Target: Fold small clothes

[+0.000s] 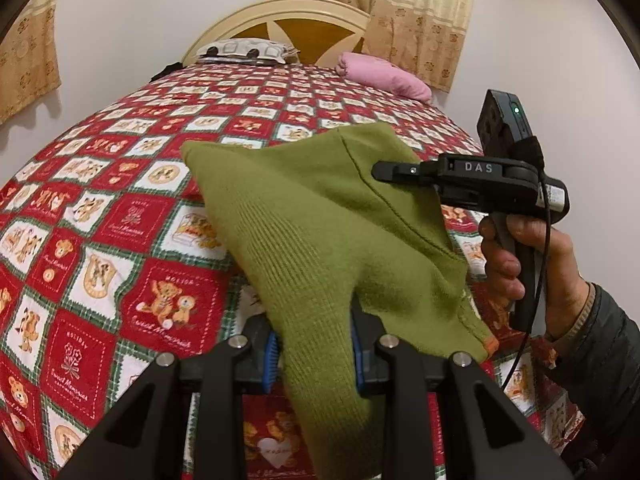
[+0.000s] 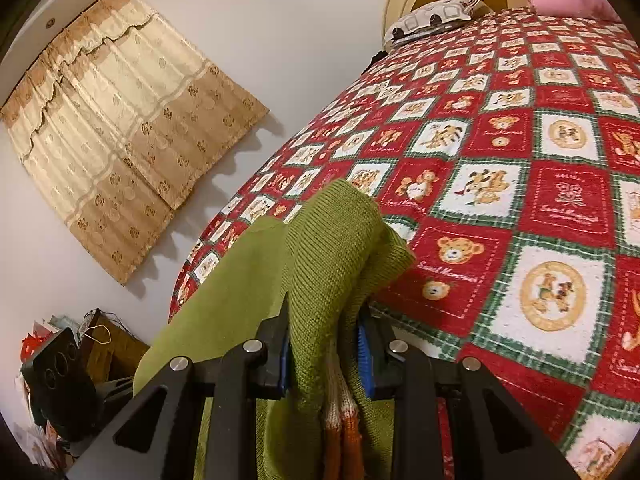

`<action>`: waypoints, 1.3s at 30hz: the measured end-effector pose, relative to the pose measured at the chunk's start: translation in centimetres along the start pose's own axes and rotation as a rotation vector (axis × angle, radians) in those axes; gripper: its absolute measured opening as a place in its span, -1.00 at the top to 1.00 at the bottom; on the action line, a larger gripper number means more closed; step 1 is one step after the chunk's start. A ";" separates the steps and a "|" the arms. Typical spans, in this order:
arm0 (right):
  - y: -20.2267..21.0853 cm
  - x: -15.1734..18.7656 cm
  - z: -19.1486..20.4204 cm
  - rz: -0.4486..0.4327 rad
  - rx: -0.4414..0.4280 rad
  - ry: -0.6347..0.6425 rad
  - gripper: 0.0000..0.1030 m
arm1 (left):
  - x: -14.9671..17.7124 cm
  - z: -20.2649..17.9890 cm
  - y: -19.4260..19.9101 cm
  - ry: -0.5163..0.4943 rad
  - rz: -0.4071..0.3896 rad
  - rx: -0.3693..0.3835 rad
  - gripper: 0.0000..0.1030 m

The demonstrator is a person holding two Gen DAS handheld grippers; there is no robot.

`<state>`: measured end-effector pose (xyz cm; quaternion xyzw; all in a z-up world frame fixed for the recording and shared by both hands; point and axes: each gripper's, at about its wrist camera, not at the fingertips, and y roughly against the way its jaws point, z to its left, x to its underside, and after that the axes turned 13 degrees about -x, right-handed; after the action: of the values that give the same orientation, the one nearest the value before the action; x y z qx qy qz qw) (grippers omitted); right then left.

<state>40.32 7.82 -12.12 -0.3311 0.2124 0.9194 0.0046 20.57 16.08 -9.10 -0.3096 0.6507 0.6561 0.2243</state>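
a wide bed under a red, white and green checked teddy-bear quilt [image 1: 120, 216] fills the room. at its head stands a cream arched wooden headboard with brown panels [image 1: 280, 20], with a grey-and-white patterned pillow [image 1: 244, 50] and a pink cushion [image 1: 384, 76] before it. beige floral curtains [image 2: 120, 128] hang on plain white walls [image 1: 152, 12]. cluttered bags [image 2: 100, 344] sit in the corner.

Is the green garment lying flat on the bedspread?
No, the green garment hangs lifted above the bedspread, pinched in both the left gripper and right gripper.
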 end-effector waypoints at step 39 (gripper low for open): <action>-5.2 1.5 -3.5 0.091 0.088 -0.074 0.37 | 5.0 3.2 -1.3 0.020 0.013 -0.065 -0.24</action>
<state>42.11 11.00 -17.48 -0.2862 0.2670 0.9201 -0.0147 17.60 18.76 -13.65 -0.3191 0.6331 0.6752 0.2035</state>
